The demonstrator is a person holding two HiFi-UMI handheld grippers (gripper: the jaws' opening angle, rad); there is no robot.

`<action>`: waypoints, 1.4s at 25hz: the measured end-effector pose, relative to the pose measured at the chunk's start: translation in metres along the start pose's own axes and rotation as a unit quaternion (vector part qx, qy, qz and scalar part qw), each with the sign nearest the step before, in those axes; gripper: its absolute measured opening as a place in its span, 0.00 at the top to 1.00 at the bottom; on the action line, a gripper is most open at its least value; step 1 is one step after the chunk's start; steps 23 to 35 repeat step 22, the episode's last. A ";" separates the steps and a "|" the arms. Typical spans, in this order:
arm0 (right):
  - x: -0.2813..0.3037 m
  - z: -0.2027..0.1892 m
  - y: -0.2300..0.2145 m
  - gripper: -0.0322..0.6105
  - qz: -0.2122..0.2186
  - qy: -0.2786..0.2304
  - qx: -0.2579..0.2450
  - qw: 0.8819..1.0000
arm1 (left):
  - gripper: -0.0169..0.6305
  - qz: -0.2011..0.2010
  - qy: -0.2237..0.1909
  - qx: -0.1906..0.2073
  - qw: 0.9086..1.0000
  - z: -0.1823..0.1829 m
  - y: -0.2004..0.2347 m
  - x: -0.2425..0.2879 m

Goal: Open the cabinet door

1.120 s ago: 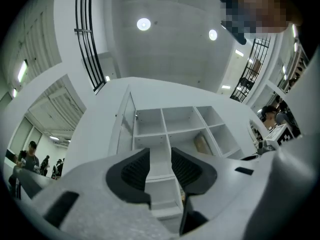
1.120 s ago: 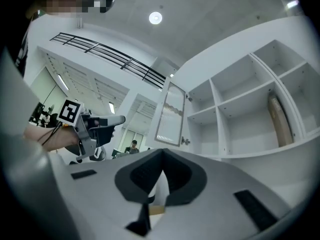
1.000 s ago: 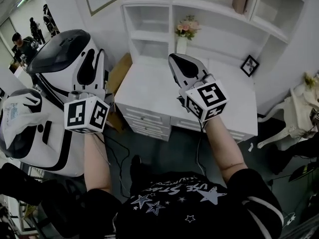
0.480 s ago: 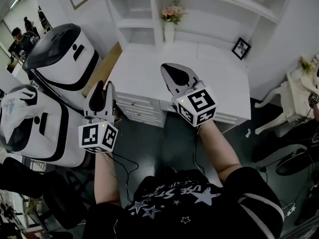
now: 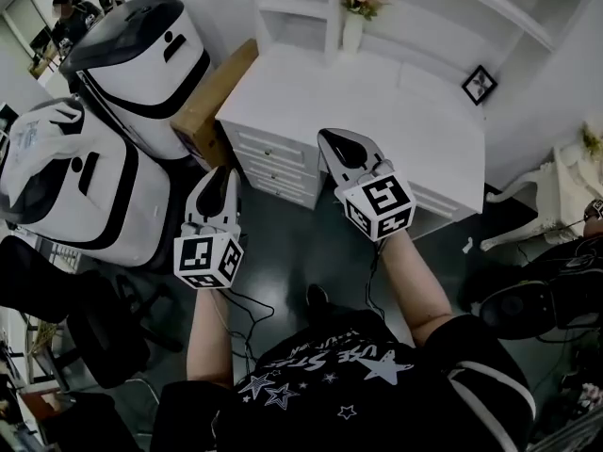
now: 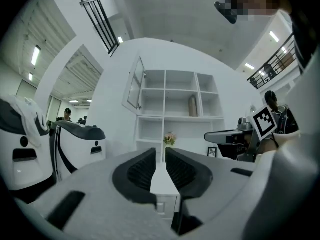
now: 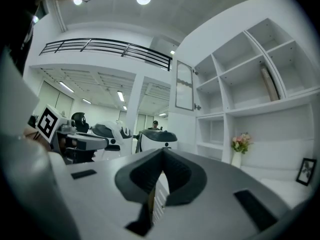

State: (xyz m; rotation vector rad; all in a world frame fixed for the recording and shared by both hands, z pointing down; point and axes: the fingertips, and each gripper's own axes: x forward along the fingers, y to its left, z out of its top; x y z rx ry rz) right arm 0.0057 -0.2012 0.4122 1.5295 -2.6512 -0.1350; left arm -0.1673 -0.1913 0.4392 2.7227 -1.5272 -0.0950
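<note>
Both grippers had sunk from over the white desk (image 5: 396,111) to a spot before its panelled drawer fronts (image 5: 273,163), above the dark, glossy floor (image 5: 301,252). Nearest, a black star-printed shirt (image 5: 349,375) and two forearms led to the marker cubes. The left gripper (image 5: 219,179) and the right gripper (image 5: 332,144) were smooth grey shells with ribbed black pads. At the left stood rounded white-and-black moulded housings (image 5: 132,64), with a brown cardboard slab (image 5: 221,92) between them and the desk's left end. Farther back on the flat desk top stood a slim white vase of pink flowers (image 5: 358,12) and a small black picture frame (image 5: 479,85), beneath square white open shelves (image 6: 177,101). The cabinet door (image 6: 134,84), a framed pane, sat at the shelf unit's upper left, high and well apart from both grippers. The left jaws had just been closing and stood a narrow slit apart, nothing between them. The right jaws met at their tips, empty.
</note>
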 end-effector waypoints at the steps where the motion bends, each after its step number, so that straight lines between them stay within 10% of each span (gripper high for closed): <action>1: -0.002 -0.003 0.012 0.94 0.003 0.004 0.002 1.000 | 0.87 0.001 0.005 0.000 1.000 -0.004 0.001 -0.013; 22: -0.144 -0.002 0.154 0.94 -0.003 0.036 0.010 0.999 | 0.89 -0.011 0.034 -0.023 0.999 -0.021 -0.061 -0.214; 35: -0.144 -0.002 0.154 0.94 -0.003 0.036 0.010 0.999 | 0.89 -0.011 0.034 -0.023 0.999 -0.021 -0.061 -0.214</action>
